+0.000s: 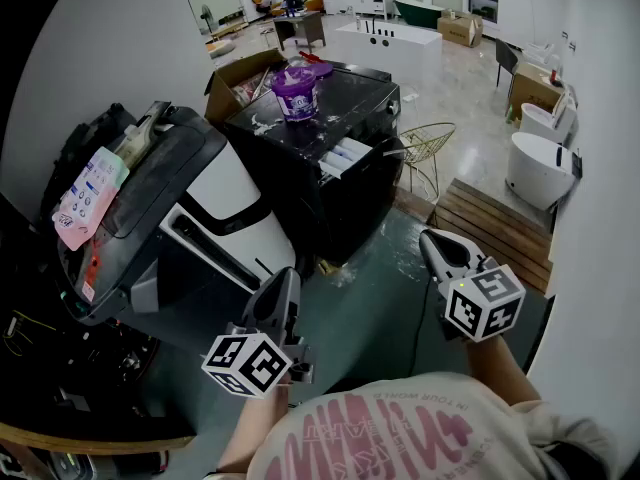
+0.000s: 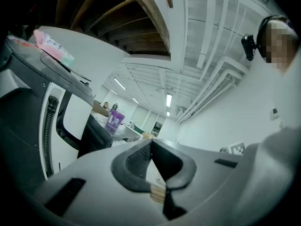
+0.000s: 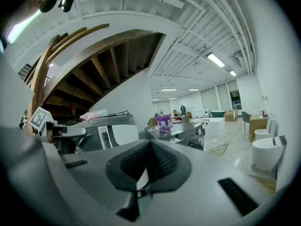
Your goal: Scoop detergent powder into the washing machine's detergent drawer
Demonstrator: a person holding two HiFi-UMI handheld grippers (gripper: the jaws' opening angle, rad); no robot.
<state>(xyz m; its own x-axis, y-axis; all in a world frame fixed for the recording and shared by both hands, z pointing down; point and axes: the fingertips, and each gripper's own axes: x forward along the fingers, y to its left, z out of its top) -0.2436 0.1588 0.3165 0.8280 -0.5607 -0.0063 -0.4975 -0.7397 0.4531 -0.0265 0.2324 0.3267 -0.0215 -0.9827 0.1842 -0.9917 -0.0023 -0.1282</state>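
Head view, washing machine [image 1: 300,183]: black, stood toward 12 o'clock, well apart from both grippers.
Head view, detergent tub [image 1: 296,93]: purple, upright on the machine's top.
Head view, detergent drawer [image 1: 345,155]: appeared pulled out at the machine's 3 o'clock side, its contents too small to tell.
Head view, left hand-held gripper [image 1: 283,280]: at 6 o'clock, over the floor.
Head view, right hand-held gripper [image 1: 432,238]: at 4 o'clock, over the floor.
Head view, pink packet [image 1: 88,196]: lay on a tilted white appliance at 9 o'clock.
Left gripper view, left hand-held gripper [image 2: 151,145]: jaws together, nothing between them; the tub [image 2: 114,121] showed small at 10 o'clock.
Right gripper view, right hand-held gripper [image 3: 150,145]: jaws together, empty; the tub [image 3: 163,123] stood just past the tips at 12 o'clock, far off.
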